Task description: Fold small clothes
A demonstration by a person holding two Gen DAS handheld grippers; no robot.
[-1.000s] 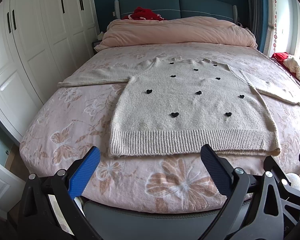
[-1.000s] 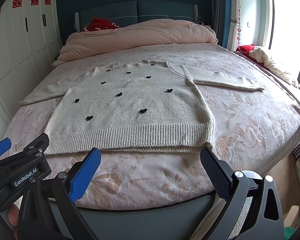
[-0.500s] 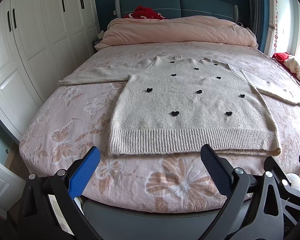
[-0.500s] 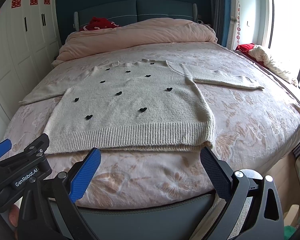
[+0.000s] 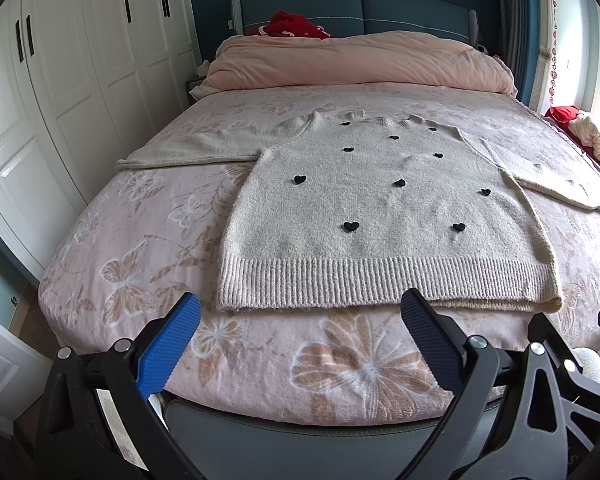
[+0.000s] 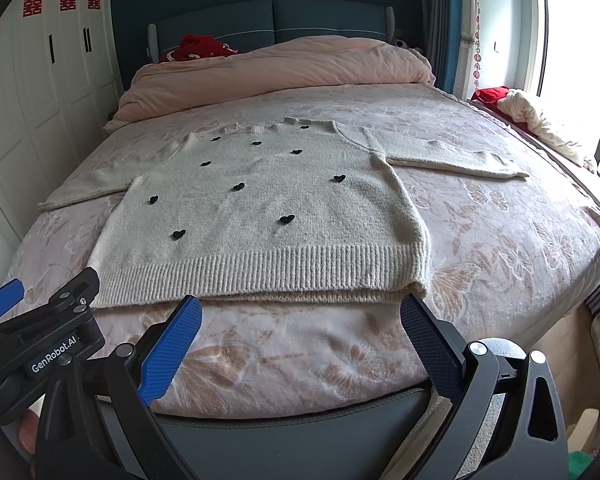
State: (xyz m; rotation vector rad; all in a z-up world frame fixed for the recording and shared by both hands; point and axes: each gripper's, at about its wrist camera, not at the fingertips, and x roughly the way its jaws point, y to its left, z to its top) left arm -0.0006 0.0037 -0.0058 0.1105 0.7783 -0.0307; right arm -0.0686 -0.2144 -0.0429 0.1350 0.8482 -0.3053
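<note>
Sweater (image 5: 384, 216) lies flat on the bed (image 5: 140, 248), rolled duvet (image 5: 360, 62) behind; both grippers (image 5: 300, 320) (image 6: 300, 322) gape empty.

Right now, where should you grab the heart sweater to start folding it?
Probably a sleeve cuff. The sweater lies flat with both sleeves spread out. The left gripper could come in from the wardrobe side and pinch the left sleeve's free end, then carry it across the body.

Cream sweater (image 5: 384, 216) with black hearts spread flat on floral bed (image 5: 140, 240), sleeves out toward 9 and 3 o'clock. Left tongs (image 5: 300, 320) wide apart at 6 o'clock, just short of ribbed hem, gripping nothing. Pink duvet (image 5: 356, 62) bunched at 12 o'clock.
</note>
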